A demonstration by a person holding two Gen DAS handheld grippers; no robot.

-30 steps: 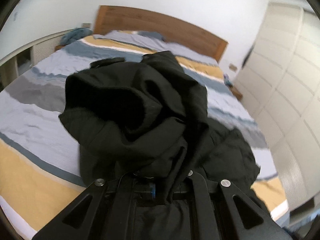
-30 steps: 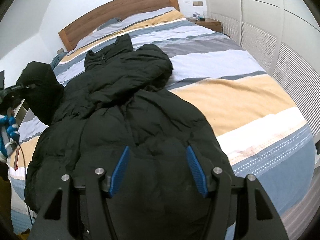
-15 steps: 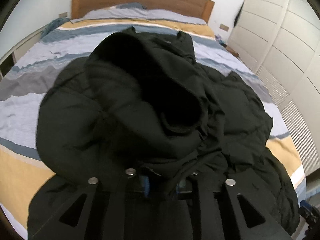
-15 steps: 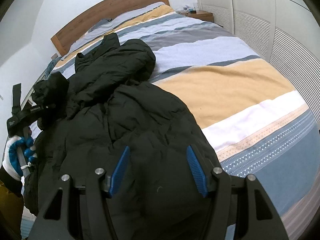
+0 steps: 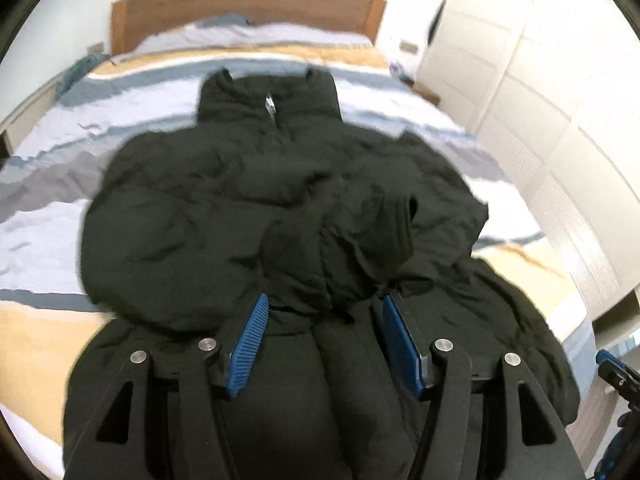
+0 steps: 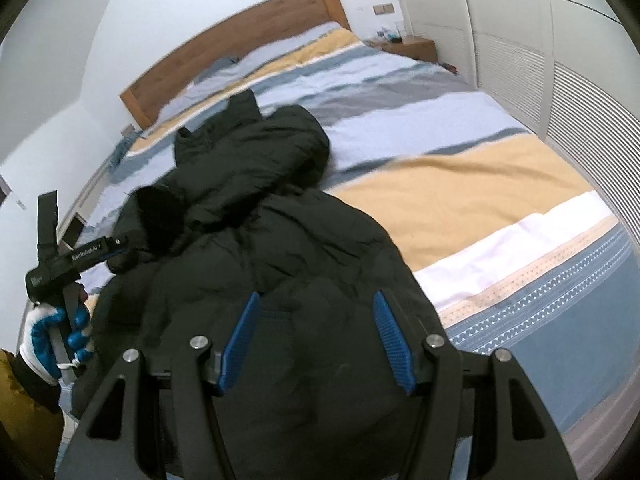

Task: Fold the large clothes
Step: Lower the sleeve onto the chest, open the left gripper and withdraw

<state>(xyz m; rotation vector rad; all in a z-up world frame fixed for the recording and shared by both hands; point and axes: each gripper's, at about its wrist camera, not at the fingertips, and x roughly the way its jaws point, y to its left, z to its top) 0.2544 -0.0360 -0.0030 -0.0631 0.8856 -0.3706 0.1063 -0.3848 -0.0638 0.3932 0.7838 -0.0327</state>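
Released, the sleeve now lies across the jacket on the bed; left gripper gapes empty (right gripper too). Next: grip the hem.

A home bedroom. A bed with a striped cover in blue, grey, white and yellow fills the room, with a wooden headboard at the far wall. White wardrobe doors line the right side, with a nightstand beside the headboard.
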